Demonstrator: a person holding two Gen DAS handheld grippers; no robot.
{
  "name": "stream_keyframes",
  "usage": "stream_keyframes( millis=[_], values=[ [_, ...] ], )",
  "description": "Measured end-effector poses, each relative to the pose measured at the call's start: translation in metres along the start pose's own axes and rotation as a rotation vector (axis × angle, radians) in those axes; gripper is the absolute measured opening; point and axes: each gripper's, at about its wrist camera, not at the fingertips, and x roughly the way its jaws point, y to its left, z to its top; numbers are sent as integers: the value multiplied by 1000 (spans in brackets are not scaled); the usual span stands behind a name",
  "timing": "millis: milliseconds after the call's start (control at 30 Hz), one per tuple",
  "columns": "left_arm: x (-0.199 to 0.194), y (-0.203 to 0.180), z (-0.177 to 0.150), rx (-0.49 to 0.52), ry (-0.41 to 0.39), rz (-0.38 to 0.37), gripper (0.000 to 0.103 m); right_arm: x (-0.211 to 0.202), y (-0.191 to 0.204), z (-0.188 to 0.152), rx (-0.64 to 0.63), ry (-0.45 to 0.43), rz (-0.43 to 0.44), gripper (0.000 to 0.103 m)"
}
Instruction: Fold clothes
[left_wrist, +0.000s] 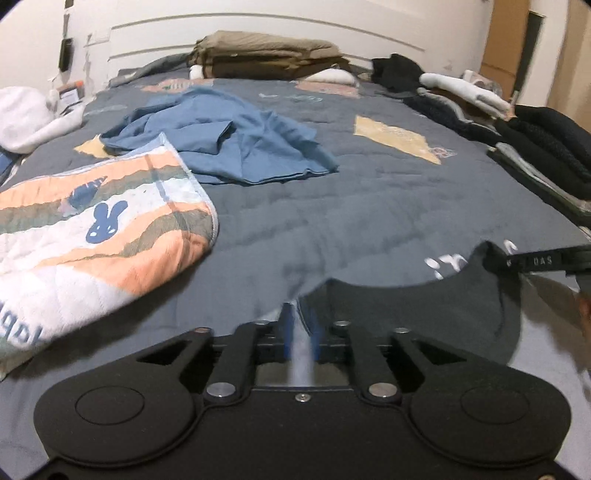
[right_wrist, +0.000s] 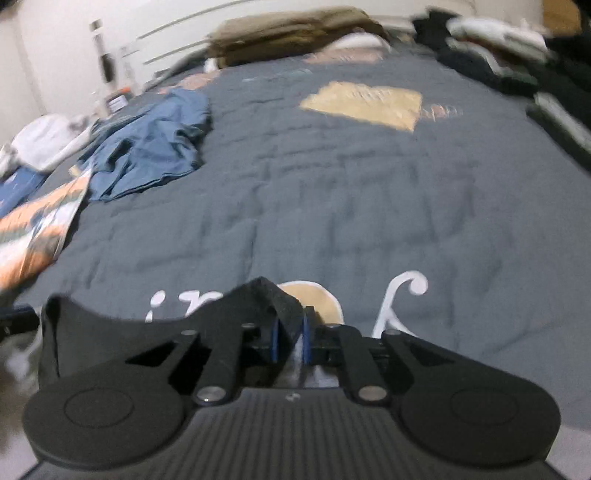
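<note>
left gripper (left_wrist: 300, 332) jaws pinch dark garment (left_wrist: 424, 317) edge | blue shirt (left_wrist: 229, 136) crumpled beyond

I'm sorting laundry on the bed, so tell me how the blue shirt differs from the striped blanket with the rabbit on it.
The blue shirt is one plain colour; the striped blanket has orange, green and white bands with a blue rabbit. The shirt lies crumpled in loose folds; the blanket lies smoother, its edge turned over. The shirt sits farther up the bed; the blanket is nearer. Both rest on the grey bedspread, overlapping slightly.
</note>
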Motion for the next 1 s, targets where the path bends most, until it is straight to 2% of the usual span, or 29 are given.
stream_keyframes(
  millis=[33, 67, 133, 167, 267, 400, 667, 867, 1000],
  values=[
    [-10, -1, -4, 1, -13, -3, 56, -9, -2, -2, -10, -11, 2, 22],
    [-21, -3, -7, 2, -29, -6, 57, -17, -3, -4, -21, -22, 4, 36],
    [-43, -6, -14, 6, -62, -10, 57, -41, -6, -11, -45, -54, 1, 48],
    [-56, -7, -17, -9, -78, -14, 57, -54, -8, -14, -47, -68, -1, 50],
    [-99, -6, -30, -70, -110, -44, 57, -93, -11, -26, -37, -101, 5, 51],
    [-148, -10, -53, -116, -110, -49, 58, -152, -6, -52, 14, -156, 60, 53],
    [-216, -23, -106, -213, -102, -75, 60, -251, 43, -116, -44, -234, 142, 58],
    [-249, -44, -131, -219, -92, -41, 63, -297, 66, -157, -58, -251, 156, 61],
    [-274, -72, -146, -119, -121, 27, 75, -314, 69, -181, -42, -243, 154, 63]
  ],
)
